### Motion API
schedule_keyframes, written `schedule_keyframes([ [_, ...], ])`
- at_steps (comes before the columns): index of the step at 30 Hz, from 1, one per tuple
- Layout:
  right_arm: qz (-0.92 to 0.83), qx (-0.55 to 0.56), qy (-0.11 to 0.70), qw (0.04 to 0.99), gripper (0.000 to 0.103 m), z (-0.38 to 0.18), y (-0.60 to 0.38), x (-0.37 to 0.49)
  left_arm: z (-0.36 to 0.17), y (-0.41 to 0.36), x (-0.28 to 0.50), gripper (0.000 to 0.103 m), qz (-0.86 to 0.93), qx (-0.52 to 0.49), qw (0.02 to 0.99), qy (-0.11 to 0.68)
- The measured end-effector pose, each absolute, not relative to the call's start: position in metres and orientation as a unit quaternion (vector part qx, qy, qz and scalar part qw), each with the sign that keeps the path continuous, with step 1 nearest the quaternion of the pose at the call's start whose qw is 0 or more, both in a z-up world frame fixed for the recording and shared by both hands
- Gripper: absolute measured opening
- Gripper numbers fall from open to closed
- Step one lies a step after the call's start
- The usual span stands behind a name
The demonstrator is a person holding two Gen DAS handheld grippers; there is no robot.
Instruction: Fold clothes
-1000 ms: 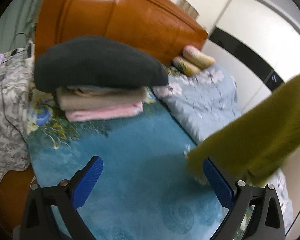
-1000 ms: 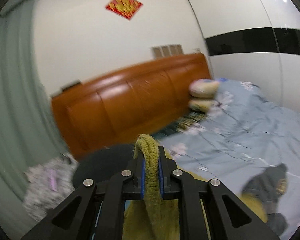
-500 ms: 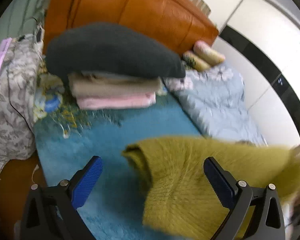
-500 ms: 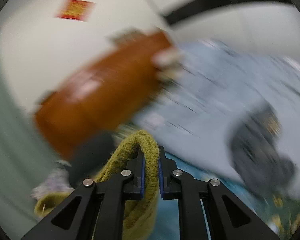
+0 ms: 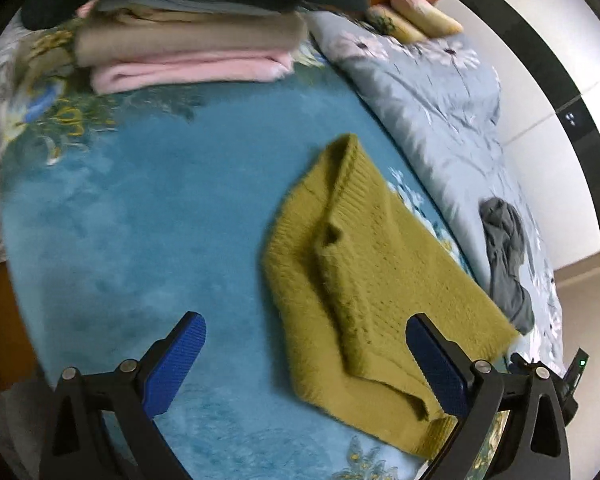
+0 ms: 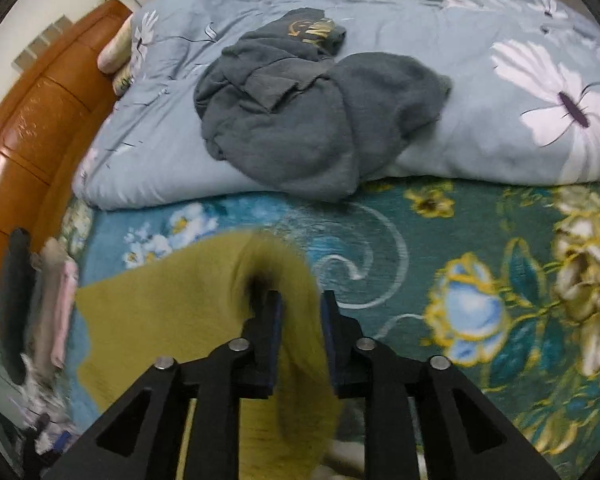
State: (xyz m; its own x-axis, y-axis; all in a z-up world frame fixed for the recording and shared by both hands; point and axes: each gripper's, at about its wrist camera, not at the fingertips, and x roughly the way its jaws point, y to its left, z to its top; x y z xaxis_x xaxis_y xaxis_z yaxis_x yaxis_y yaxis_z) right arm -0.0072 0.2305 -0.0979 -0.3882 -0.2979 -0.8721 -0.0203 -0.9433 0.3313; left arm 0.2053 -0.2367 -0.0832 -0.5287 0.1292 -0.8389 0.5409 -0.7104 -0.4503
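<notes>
Fingers of your right gripper (image 6: 299, 314) stand slightly parted around a blurred fold of the olive knit sweater (image 5: 364, 280); whether they pinch it, you cannot tell. Your left gripper (image 5: 304, 354) gapes empty just beside it. The sweater lies on the blue blanket (image 5: 140, 220), long axis running diagonally away toward the folded stack (image 5: 188, 52).

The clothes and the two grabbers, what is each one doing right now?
Green sweater: lying rumpled on the blue blanket, one fold between the right fingers.
Folded stack: neat, dark piece on top.
Grey clothes: crumpled on the quilt, unfolded.
Left gripper: open, empty.
Right gripper: partly open around the sweater.
</notes>
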Motion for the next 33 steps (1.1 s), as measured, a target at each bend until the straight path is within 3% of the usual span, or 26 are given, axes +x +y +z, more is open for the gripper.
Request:
schedule_keyframes([
  [1,-0.823,0.546,-0.138,0.077,0.042,-0.097,0.234,-0.003,-0.085,-0.233,0.199,0.101,-0.798,0.473,0.127,0.352],
  [2,-0.826,0.544,-0.134,0.069,0.046,-0.097,0.241,0.002,-0.087,-0.23,0.193,0.101,-0.797,0.477,0.124,0.349],
  [7,-0.81,0.555,-0.137,0.128,0.046,-0.094,0.247,0.047,-0.111,-0.218,0.156,0.088,-0.776,0.504,0.103,0.364],
  [9,-0.781,0.581,-0.161,0.167,0.046,-0.105,0.238,0.06,-0.127,-0.217,0.144,0.065,-0.755,0.528,0.113,0.372],
  [10,-0.764,0.592,-0.18,0.18,0.046,-0.113,0.234,0.067,-0.134,-0.216,0.14,0.061,-0.745,0.538,0.118,0.376],
  [12,-0.733,0.61,-0.225,0.201,0.046,-0.127,0.227,0.078,-0.142,-0.216,0.137,0.039,-0.734,0.547,0.129,0.381],
  [15,-0.691,0.627,-0.264,0.244,0.046,-0.141,0.211,0.088,-0.142,-0.216,0.137,0.022,-0.735,0.549,0.126,0.377],
  [21,-0.668,0.632,-0.311,0.24,0.044,-0.161,0.206,0.084,-0.131,-0.217,0.148,0.012,-0.749,0.53,0.105,0.384],
  [24,-0.673,0.633,-0.321,0.21,0.017,-0.167,0.21,0.081,-0.106,-0.219,0.127,0.012,-0.768,0.513,0.089,0.373],
  [29,-0.681,0.604,-0.334,0.245,0.014,-0.146,0.207,0.064,-0.057,-0.223,0.078,0.011,-0.801,0.485,0.064,0.345],
  [33,-0.715,0.532,-0.356,0.282,0.012,-0.091,0.213,0.013,-0.019,-0.226,0.038,0.01,-0.826,0.461,0.043,0.322],
])
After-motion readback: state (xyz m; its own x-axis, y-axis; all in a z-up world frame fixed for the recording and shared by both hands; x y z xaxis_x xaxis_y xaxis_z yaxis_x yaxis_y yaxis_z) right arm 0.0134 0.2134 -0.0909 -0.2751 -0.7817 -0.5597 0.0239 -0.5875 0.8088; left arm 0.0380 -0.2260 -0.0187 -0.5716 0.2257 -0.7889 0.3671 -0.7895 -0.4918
